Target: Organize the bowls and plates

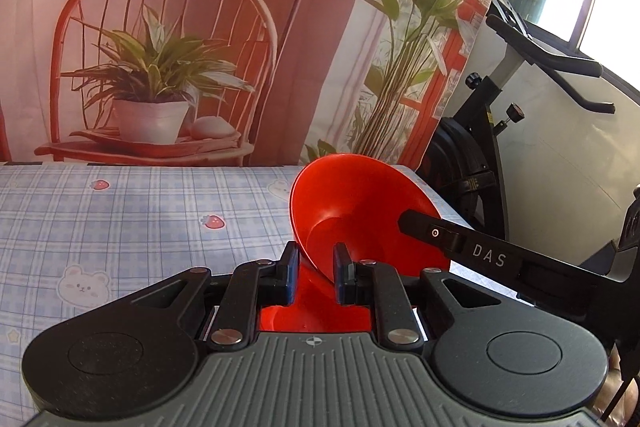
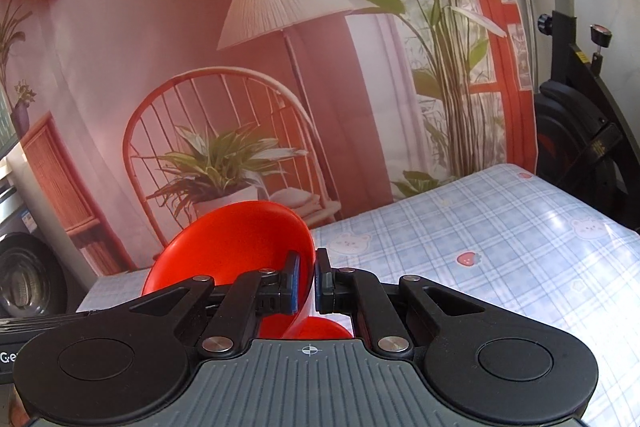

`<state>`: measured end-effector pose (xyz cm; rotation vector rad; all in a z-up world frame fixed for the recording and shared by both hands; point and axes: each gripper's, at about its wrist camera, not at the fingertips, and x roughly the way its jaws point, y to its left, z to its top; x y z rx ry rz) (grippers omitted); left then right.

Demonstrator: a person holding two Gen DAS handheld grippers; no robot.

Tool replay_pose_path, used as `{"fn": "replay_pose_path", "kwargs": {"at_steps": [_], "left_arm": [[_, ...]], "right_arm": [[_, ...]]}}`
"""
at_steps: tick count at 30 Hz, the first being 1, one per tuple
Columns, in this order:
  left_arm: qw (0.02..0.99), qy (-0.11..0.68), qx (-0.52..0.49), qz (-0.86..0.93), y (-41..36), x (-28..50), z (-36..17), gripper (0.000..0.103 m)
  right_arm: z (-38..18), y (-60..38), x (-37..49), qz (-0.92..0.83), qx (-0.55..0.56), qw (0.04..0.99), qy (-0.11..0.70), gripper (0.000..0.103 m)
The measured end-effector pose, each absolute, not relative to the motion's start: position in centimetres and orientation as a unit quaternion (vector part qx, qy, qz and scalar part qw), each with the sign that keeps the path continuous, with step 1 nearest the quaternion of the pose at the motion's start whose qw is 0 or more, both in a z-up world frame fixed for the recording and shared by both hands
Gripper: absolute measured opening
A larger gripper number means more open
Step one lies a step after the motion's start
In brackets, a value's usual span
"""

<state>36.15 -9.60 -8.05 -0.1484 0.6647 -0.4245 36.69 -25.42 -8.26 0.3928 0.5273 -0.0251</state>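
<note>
A red bowl [image 1: 360, 203] is held tilted above the table, its hollow facing the camera. My left gripper [image 1: 316, 267] is shut on its near rim, one finger inside and one outside. The right gripper's finger [image 1: 440, 235] reaches in from the right over the bowl's far rim. In the right wrist view, my right gripper [image 2: 307, 285] is shut on the rim of the red bowl [image 2: 236, 239], which tilts to the left. A second red piece [image 2: 320, 327] shows low between the fingers; I cannot tell what it is.
The table has a blue plaid cloth [image 1: 140, 219] with bears and strawberries, also in the right wrist view [image 2: 500, 247]. A printed backdrop [image 1: 180, 47] with chair, lamp and plants hangs behind it. An exercise bike [image 1: 500, 115] stands off the table's right end.
</note>
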Motion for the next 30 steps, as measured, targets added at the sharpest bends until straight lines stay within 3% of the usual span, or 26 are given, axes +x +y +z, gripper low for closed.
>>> {"fn": "replay_pose_path", "kwargs": {"at_steps": [11, 30], "left_arm": [[0.892, 0.393, -0.065, -0.214, -8.9, 38.6, -13.0, 0.018], [0.88, 0.423, -0.058, -0.209, -9.0, 40.1, -14.6, 0.019]], "right_arm": [[-13.7, -24.9, 37.5, -0.019, 0.207, 0.924, 0.322, 0.007], [-15.5, -24.6, 38.1, -0.021, 0.197, 0.916, 0.348, 0.008]]}}
